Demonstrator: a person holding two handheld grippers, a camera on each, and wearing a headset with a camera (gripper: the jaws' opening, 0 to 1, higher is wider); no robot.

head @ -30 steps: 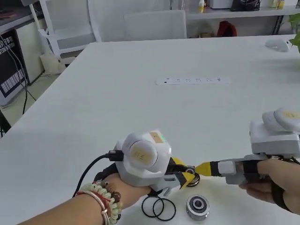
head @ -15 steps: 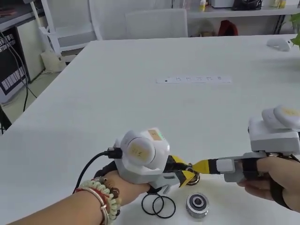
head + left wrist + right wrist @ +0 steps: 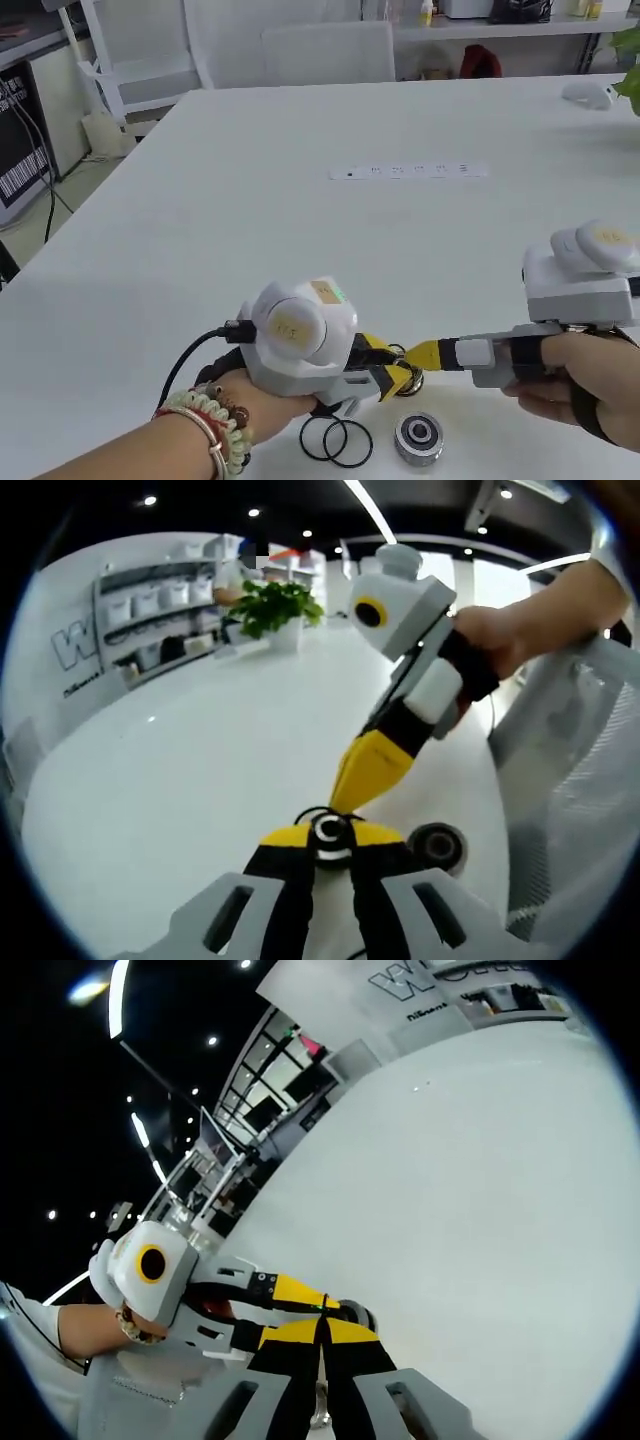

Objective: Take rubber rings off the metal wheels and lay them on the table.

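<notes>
head view: the left gripper [image 3: 398, 374] comes in from the left. its yellow jaws are pressed on a small wheel [image 3: 410, 381], near the close edge of the white table [image 3: 250, 230]. the right gripper [image 3: 425, 354] comes in from the right. its jaws are pressed together and its tip touches the wheel's edge. left gripper view shows a thin black loop [image 3: 312, 813] at that tip, but it cannot be told if the jaws pinch it. two black rings [image 3: 336, 440] lie flat on the table, one partly over the other. just right of them lies a second wheel [image 3: 419, 438]. a power strip [image 3: 408, 171] lies far up the table.
</notes>
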